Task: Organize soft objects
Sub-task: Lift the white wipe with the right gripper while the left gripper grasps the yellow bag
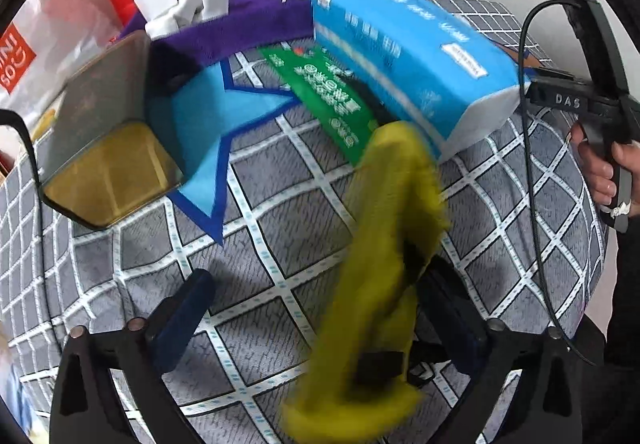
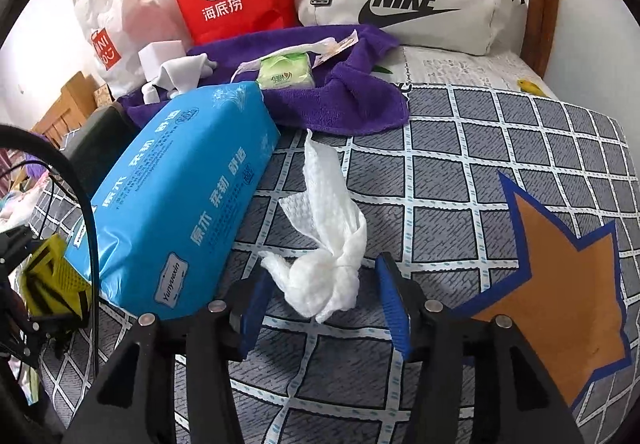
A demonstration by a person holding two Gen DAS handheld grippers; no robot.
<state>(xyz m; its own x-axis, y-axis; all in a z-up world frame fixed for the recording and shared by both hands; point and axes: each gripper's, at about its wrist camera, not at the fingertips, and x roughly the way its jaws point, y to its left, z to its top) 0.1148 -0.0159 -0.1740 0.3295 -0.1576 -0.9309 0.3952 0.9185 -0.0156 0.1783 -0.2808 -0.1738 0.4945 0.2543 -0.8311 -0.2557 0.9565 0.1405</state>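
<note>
Yellow cloth point(image 1: 384, 268), blurred, hangs across your left tool point(image 1: 316, 308), whose jaws stand wide apart; the cloth drapes against the right-hand finger and no pad presses on it, so it reads as loose rather than gripped. Its long axis runs from the near edge of the left view up and slightly right, its far end pointing at the blue tissue pack point(image 1: 404, 56). Your right tool point(image 2: 320, 304) is part open over the checked bed point(image 2: 520, 148), and the white wipe point(image 2: 324, 244) lies between the fingers with neither pad touching it. The wipe lies twisted, its bunched end nearest the tool and its thin tail pointing away toward the purple towel point(image 2: 320, 100); its long axis runs near to far in the right view. The tidying looks early to midway, by my reading. A small green tissue packet point(image 2: 286, 74) already sits on the towel, with a white cloth point(image 2: 180, 74) at the towel's left edge. Both the yellow cloth and the wipe seem still unplaced, and the blue pack lies askew over a green packet point(image 1: 332, 96). A tin point(image 1: 108, 148) rests on its side at the left, near a blue star point(image 1: 196, 140) on the bed.
</note>
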